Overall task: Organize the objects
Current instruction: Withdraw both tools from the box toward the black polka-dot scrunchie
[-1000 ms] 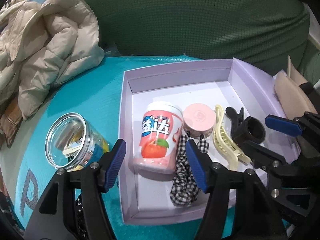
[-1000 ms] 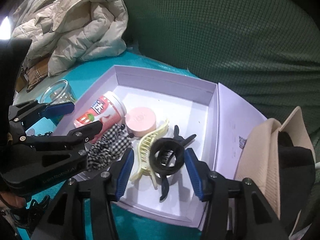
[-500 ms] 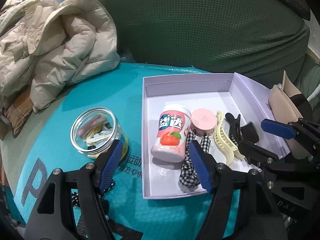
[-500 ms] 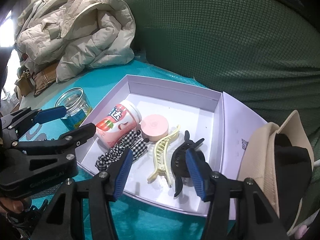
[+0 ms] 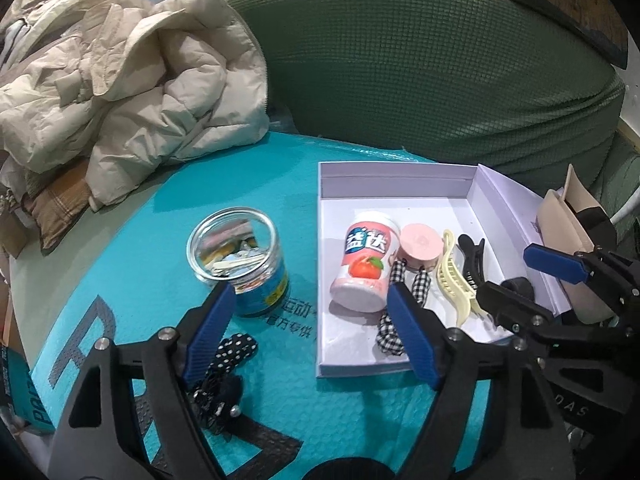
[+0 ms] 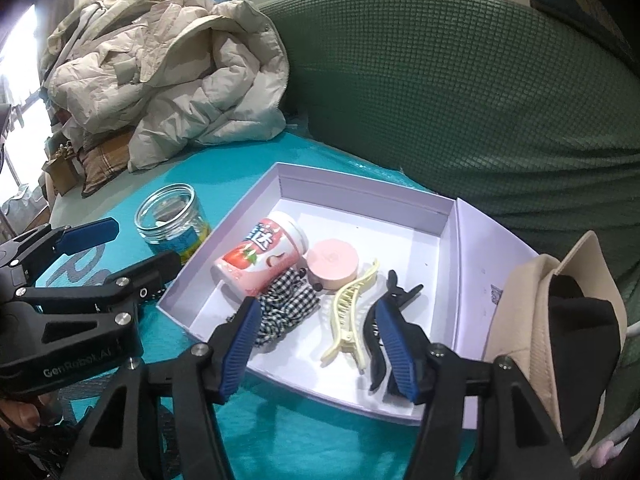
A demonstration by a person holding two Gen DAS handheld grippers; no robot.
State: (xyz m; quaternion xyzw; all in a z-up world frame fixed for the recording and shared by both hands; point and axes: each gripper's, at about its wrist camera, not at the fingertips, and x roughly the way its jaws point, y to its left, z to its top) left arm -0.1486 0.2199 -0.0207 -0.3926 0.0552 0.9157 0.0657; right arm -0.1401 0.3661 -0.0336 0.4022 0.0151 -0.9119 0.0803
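Both the left gripper [image 5: 308, 332] and right gripper [image 6: 316, 344] hang released and empty above the near edge of the box [image 6: 450, 216]. The black clip [image 6: 394, 300] lies inside at the right, beside the yellow clip [image 6: 350, 300].

Black hair clip [image 6: 384, 320] partly behind right gripper [image 6: 318, 346] finger; its lower end covered. In the left wrist view the same clip is cut by the right gripper's black arm, round part barely seen. Checked scrunchie [image 5: 394, 320] half hidden behind left gripper [image 5: 308, 332] blue pad. Dotted black item [image 5: 230, 354] on mat mostly under left gripper finger, kind unclear. Jar [image 5: 240, 260] contents jumbled, too small to tell. Small print on mat [image 5: 296, 318] partly blocked, unreadable. Beige bag [image 6: 560, 320] cut by frame edge. Box label code [image 6: 496, 293] too small to read.
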